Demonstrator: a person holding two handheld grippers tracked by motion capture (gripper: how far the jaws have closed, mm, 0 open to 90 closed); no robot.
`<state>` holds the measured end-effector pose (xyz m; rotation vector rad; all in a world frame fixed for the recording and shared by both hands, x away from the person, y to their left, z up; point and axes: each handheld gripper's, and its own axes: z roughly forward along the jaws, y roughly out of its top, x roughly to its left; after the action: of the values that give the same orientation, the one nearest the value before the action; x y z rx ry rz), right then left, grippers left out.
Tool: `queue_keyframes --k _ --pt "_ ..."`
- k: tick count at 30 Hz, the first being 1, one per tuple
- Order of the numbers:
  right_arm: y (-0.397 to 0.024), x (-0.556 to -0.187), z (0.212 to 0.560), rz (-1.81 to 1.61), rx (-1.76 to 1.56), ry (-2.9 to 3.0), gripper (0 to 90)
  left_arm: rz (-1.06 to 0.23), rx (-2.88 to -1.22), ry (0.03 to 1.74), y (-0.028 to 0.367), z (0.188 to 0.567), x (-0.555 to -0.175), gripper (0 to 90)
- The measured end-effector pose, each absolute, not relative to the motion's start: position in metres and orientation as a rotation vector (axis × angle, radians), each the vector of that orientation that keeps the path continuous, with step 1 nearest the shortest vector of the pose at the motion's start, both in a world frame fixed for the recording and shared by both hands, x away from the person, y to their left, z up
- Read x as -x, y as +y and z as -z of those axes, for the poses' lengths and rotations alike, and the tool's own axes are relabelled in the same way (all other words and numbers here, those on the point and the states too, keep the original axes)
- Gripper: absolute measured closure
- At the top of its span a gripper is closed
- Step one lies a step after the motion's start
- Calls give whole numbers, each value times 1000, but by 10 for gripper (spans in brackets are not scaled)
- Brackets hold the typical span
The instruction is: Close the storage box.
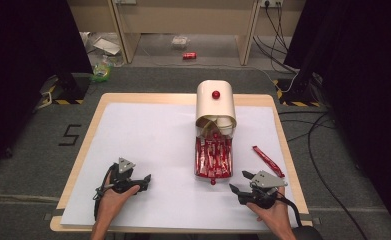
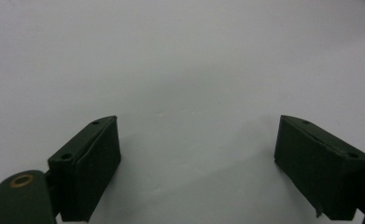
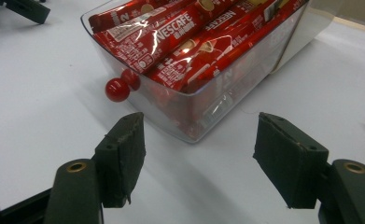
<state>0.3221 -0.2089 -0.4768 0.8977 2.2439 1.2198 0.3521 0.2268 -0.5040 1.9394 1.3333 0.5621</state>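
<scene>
Left of the clear drawer (image 1: 213, 161) of Nescafé sachets (image 3: 185, 32), the left gripper (image 1: 144, 181) rested with jaws wide apart and empty, while the right gripper (image 1: 238, 184), just right of the drawer's red knob (image 3: 117, 89), was likewise spread open, with one loose sachet (image 1: 268, 161) farther right.

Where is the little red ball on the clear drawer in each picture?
High view: the red ball sits at the near end of the clear drawer, middle of the table.
Left gripper view: not in it.
Right gripper view: upper left.
Shared landmark: the red coffee sticks in the drawer.
</scene>
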Motion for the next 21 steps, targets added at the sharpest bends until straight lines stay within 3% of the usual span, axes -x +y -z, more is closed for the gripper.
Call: queue_keyframes --k 21 --pt "-201 -335 483 -1253 -928 2249 337 -562 -1942 1333 227 504 -352 135"
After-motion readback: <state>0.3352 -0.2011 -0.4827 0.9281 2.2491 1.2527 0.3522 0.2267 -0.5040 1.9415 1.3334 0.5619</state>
